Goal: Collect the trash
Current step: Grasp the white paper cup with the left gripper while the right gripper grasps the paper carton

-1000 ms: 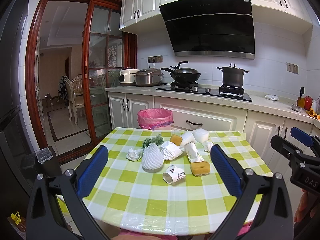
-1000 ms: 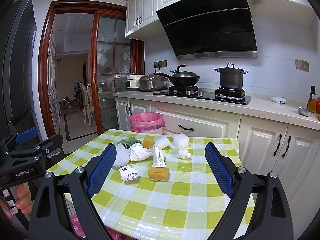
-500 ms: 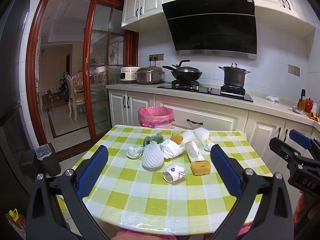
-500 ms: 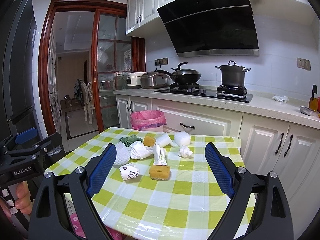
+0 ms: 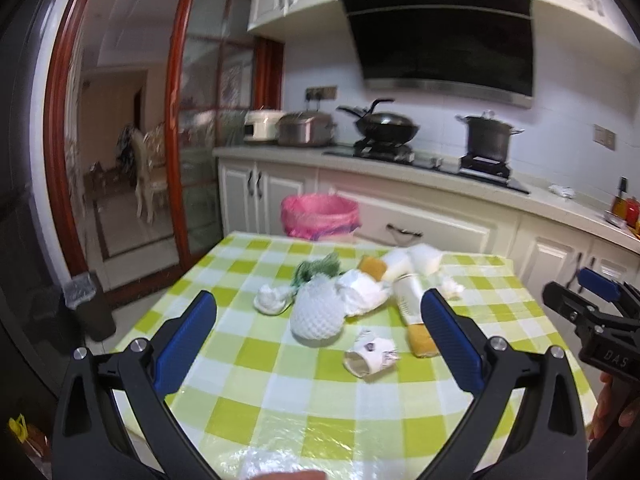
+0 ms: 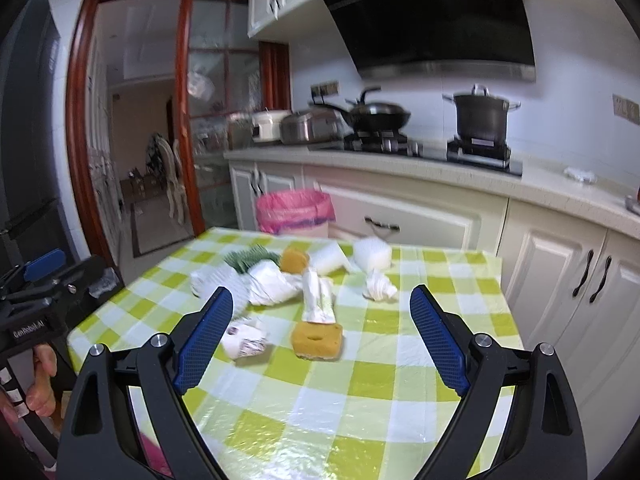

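Observation:
A pile of trash lies on the green-checked table (image 5: 280, 400): a white foam fruit net (image 5: 316, 318), a crushed paper cup (image 5: 370, 356), a yellow sponge (image 6: 317, 340), crumpled tissues (image 6: 378, 286), a wrapper tube (image 6: 318, 296), a second sponge (image 6: 294, 260) and a green scrap (image 5: 318, 266). A bin with a pink bag (image 5: 320, 216) stands beyond the table's far edge; it also shows in the right wrist view (image 6: 294, 210). My left gripper (image 5: 316, 336) is open and empty, in front of the foam net. My right gripper (image 6: 320, 336) is open and empty, in front of the yellow sponge.
White kitchen cabinets and a counter (image 5: 440, 184) with a wok (image 5: 384, 124), a pot (image 5: 488, 136) and cookers run behind the table. A small dark bin (image 5: 86, 304) stands on the floor at the left by the wooden sliding door (image 5: 180, 120).
Both grippers have moved forward toward the trash pile, which now looks larger and nearer. Both stay open and empty. The trash has not moved.

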Tool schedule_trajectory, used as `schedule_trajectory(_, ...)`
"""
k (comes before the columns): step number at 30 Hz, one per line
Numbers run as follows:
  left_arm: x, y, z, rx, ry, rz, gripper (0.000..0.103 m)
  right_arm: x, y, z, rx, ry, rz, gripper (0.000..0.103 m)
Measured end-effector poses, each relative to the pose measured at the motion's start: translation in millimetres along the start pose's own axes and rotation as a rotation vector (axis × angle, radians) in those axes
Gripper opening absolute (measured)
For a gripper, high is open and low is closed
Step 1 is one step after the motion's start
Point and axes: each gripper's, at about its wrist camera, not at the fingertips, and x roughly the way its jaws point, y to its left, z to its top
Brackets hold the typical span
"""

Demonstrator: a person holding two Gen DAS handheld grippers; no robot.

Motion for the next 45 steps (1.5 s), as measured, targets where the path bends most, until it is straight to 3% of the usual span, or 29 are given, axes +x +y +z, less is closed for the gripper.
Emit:
schedule_trajectory(8, 87.4, 32.6, -11.8, -0.102, 0.205, 0.007, 0.099, 90.3, -13.3, -15.5, 0.035, 0.165, -0.003, 0.085)
schedule_trajectory(11, 121.3, 29.5, -25.9, -0.114, 0.322, -0.037, 0.099, 120.8, -19.2, -26.4, 0.047, 0.235, 0.002, 0.085)
schedule_trajectory(13, 137.5, 22.8, -35.3, -0.112, 0.354, -0.056, 0.099, 131.9, -24.4, -31.8, 0.069, 0.266, 0.001, 0.085)
schedule_trajectory(23, 194.1, -52.0, -58.5, 0.116, 0.475, -0.118, 0.098, 144.3, -57.2, -49.4, 0.123, 0.311, -0.032, 0.085)
schedule_trajectory(26, 207.2, -71.5, -60.9, 0.196, 0.492, -0.1, 0.096, 146.1, -66.0, -51.3, 0.142, 0.321, -0.039, 0.085)
schedule_trajectory(29, 215.9, -79.8, -64.4, 0.238, 0.515, -0.102, 0.086, 153.1, -67.1, -51.4, 0.147, 0.334, -0.027, 0.085)
schedule_trajectory(32, 221.8, -78.5, -69.2, 0.24, 0.545, -0.109, 0.069, 163.9, -61.1, -47.6, 0.13, 0.342, -0.002, 0.085)
schedule_trajectory(34, 219.7, -71.8, -68.4, 0.213, 0.534, -0.117, 0.065, 170.8, -55.2, -43.7, 0.118, 0.338, 0.014, 0.085)
schedule_trajectory(45, 188.9, -22.7, -37.5, 0.146, 0.392, -0.067, 0.065, 250.3, -23.7, -33.6, 0.107, 0.399, 0.126, 0.085)
